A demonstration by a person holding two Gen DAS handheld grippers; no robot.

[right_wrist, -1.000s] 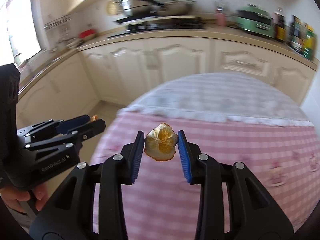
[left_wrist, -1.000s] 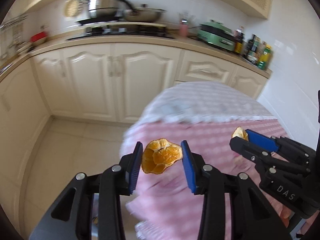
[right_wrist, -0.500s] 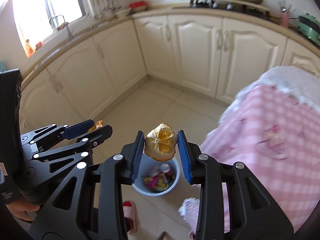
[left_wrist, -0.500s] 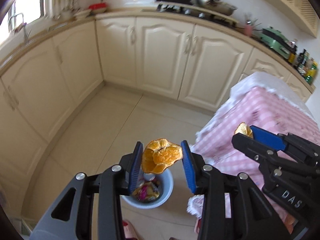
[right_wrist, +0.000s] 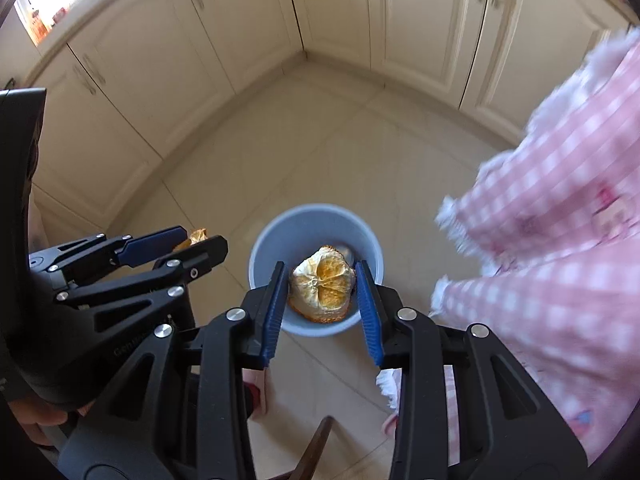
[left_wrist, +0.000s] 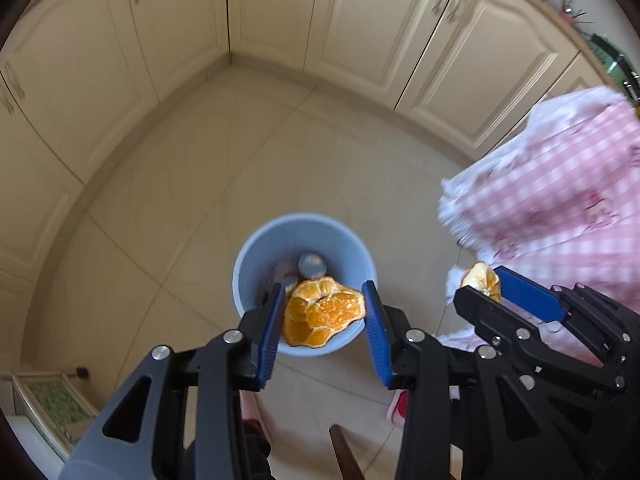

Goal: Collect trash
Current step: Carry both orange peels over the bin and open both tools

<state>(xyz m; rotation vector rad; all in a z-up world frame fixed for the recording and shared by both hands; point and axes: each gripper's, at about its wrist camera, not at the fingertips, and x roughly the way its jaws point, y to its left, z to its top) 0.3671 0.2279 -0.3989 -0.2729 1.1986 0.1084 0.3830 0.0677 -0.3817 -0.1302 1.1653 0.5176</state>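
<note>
My left gripper is shut on a bright orange peel, held above a light blue trash bin on the floor. My right gripper is shut on a paler, dried orange peel, also above the same bin. The bin holds some trash, including a round metal can top. In the left wrist view the right gripper shows at the right with its peel. In the right wrist view the left gripper shows at the left with its peel.
Cream kitchen cabinets wrap around the tiled floor. A table with a pink checked cloth stands at the right, close to the bin. A wooden chair part and pink slippers lie below the grippers.
Both grippers have swung from over the table down towards the floor, each keeping its peel. The blue bin has grown larger and now lies right under both grippers.
</note>
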